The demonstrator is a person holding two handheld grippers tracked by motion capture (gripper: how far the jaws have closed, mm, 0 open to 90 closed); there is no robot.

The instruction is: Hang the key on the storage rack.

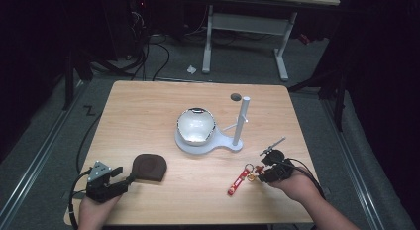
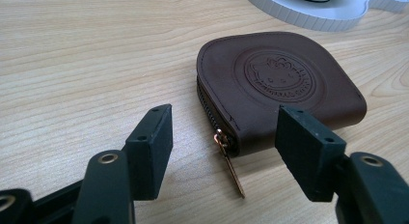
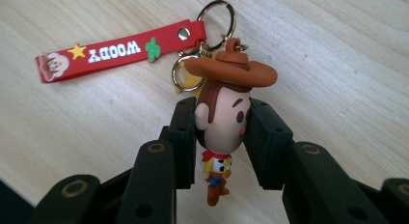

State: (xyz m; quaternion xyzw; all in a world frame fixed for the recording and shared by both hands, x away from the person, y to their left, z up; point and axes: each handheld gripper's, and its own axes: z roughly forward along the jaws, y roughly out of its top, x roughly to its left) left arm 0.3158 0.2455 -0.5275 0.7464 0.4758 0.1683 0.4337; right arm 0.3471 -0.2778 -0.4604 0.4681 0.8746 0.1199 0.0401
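A cowboy figure keychain [image 3: 224, 115] with a brown hat has its head pinched between the pads of my right gripper [image 3: 223, 132], which is shut on it. Its red strap [image 3: 120, 51] and metal rings lie on the wood; the strap [image 1: 238, 180] shows left of the right gripper [image 1: 262, 176] in the high view. A brown zip pouch [image 2: 279, 86] with an embossed round emblem lies flat, its zip pull [image 2: 230, 161] pointing toward me. My left gripper [image 2: 224, 147] stands open just short of the pouch's zip corner. In the high view the pouch [image 1: 149, 167] lies right of the left gripper [image 1: 125, 179].
A white stand [image 1: 231, 143] holding a shiny metal bowl [image 1: 196, 124] and an upright post [image 1: 241, 119] sits mid-table. A small dark disc [image 1: 236, 96] lies behind it. The table's front edge runs close to both hands.
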